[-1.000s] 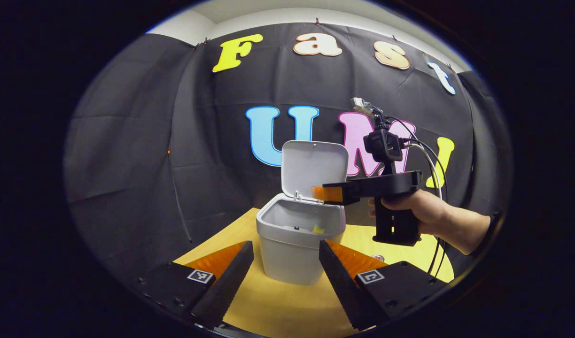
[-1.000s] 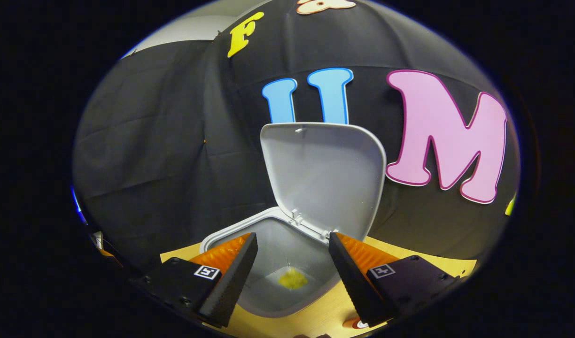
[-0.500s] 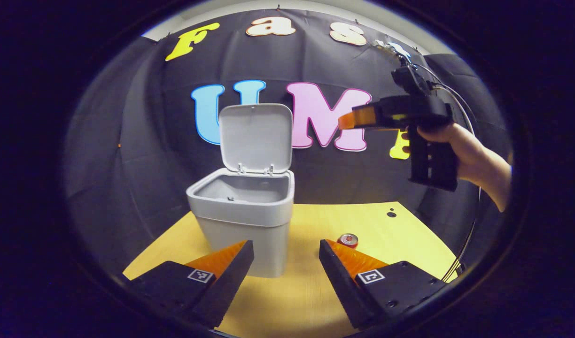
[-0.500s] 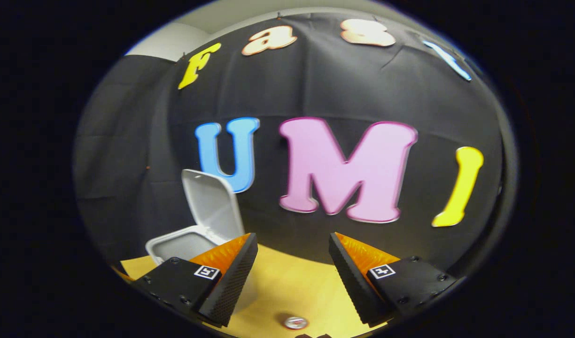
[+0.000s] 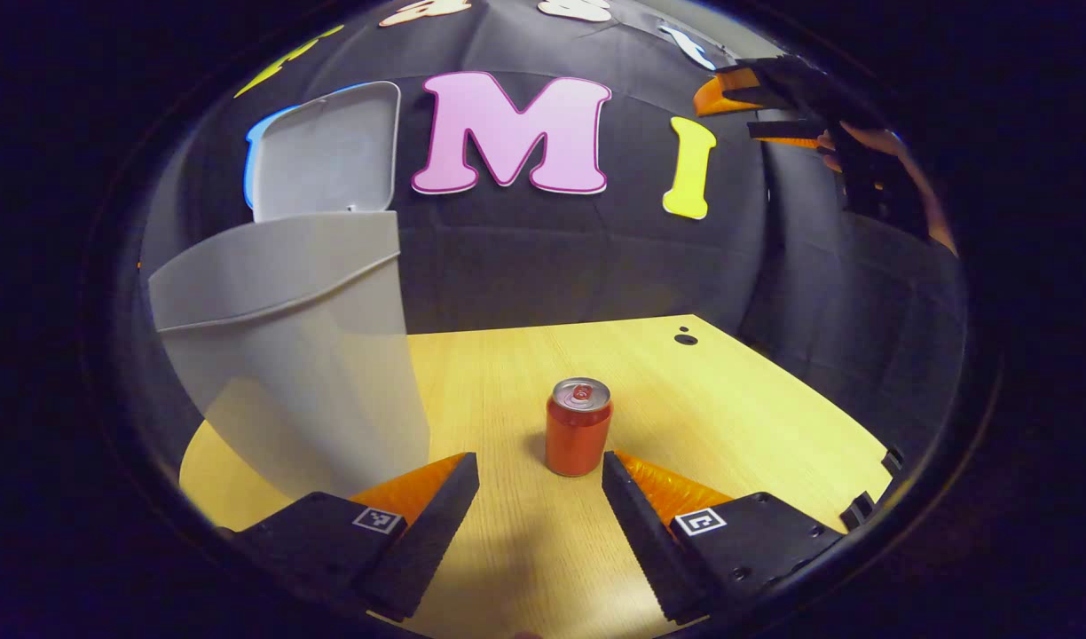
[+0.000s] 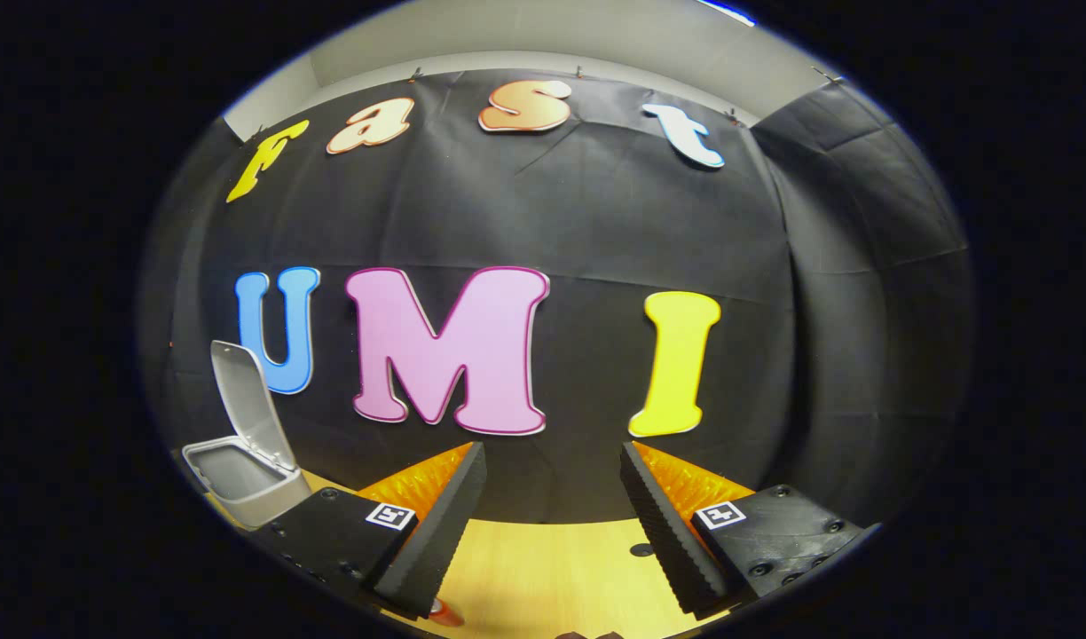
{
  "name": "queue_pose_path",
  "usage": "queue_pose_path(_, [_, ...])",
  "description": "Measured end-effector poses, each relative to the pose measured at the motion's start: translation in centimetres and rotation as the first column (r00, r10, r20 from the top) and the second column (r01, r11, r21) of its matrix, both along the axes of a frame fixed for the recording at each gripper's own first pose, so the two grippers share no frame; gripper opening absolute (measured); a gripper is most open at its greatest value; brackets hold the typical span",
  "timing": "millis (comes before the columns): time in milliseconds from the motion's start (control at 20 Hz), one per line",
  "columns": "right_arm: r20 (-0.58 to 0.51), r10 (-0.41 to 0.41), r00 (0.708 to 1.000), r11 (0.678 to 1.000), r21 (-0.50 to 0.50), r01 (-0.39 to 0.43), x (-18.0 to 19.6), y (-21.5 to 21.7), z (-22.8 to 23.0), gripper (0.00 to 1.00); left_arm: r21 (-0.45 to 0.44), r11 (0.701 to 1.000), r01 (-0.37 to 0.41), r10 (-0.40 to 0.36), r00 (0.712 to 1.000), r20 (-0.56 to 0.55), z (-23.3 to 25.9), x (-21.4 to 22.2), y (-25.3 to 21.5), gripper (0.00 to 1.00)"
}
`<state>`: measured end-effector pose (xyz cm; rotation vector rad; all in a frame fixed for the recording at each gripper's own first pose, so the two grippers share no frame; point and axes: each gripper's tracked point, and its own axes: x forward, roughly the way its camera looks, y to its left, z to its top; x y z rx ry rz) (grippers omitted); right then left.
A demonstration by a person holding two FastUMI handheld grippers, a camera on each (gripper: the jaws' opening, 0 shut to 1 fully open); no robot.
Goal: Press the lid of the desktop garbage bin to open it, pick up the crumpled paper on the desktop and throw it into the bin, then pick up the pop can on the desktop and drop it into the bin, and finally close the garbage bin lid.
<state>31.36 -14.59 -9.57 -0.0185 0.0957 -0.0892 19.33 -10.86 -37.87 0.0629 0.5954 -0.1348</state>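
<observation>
Now, left gripper view: left claw (image 5: 540,484) is spread wide and empty, low over the bench (image 5: 729,399). Can (image 5: 578,427) stands upright just ahead of the fingertips, nearly centred in the gap and a touch toward the right finger, not yet between them. Its long axis is vertical, so a straight push forward looks enough to bracket it. Bin (image 5: 295,355) stands close on the left, lid (image 5: 326,151) up, mouth hidden from this low angle. Right claw (image 5: 756,106) is high at upper right, well apart from the can, fingers apart, holding nothing. Left claw is clearly the nearer one. Half a second ago the can was small and far off to the right and the bin sat centre; now the can is large and centred and the bin has slid left, so this claw has dropped and swung onto the can.

Right gripper view: right claw (image 6: 552,524) is spread, empty, aimed at the wall. Bin (image 6: 241,475) is small at far left, lid (image 6: 246,395) up. An orange-red sliver at the bottom edge is probably the can (image 6: 445,612). Against the earlier frame the bin sits further left and smaller, so the right claw has pulled away.
</observation>
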Motion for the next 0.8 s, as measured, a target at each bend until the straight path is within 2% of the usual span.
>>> queue_pose_path(100, [0.006,-0.035,0.999,0.999,-0.011,0.035,-0.7,-1.5,-1.3,0.98,-0.011,0.999,0.035,-0.035,0.999,-0.016,-2.5,1.2,-1.7,0.95])
queue_pose_path(300, [-0.01,-0.105,0.994,0.994,-0.02,0.105,-2.9,-4.6,-5.6,0.99,0.04,0.997,0.072,-0.071,0.997,-0.012,-6.2,3.7,-3.1,0.94])
queue_pose_path(350, [-0.011,-0.117,0.993,0.993,-0.016,0.116,-3.2,-5.0,-6.4,0.98,0.043,0.996,0.076,-0.076,0.997,-0.007,-6.8,4.4,-3.3,0.92])
queue_pose_path(500, [-0.048,-0.116,0.992,0.993,-0.019,0.115,-3.8,-5.2,-8.7,0.98,0.058,0.996,0.066,-0.067,0.998,0.014,-7.9,6.4,-3.2,0.96])
queue_pose_path(800, [-0.097,-0.146,0.984,0.986,-0.095,0.137,-4.5,-6.5,-10.9,0.98,0.051,0.995,0.087,-0.089,0.996,0.033,-9.3,9.2,-4.4,0.95])
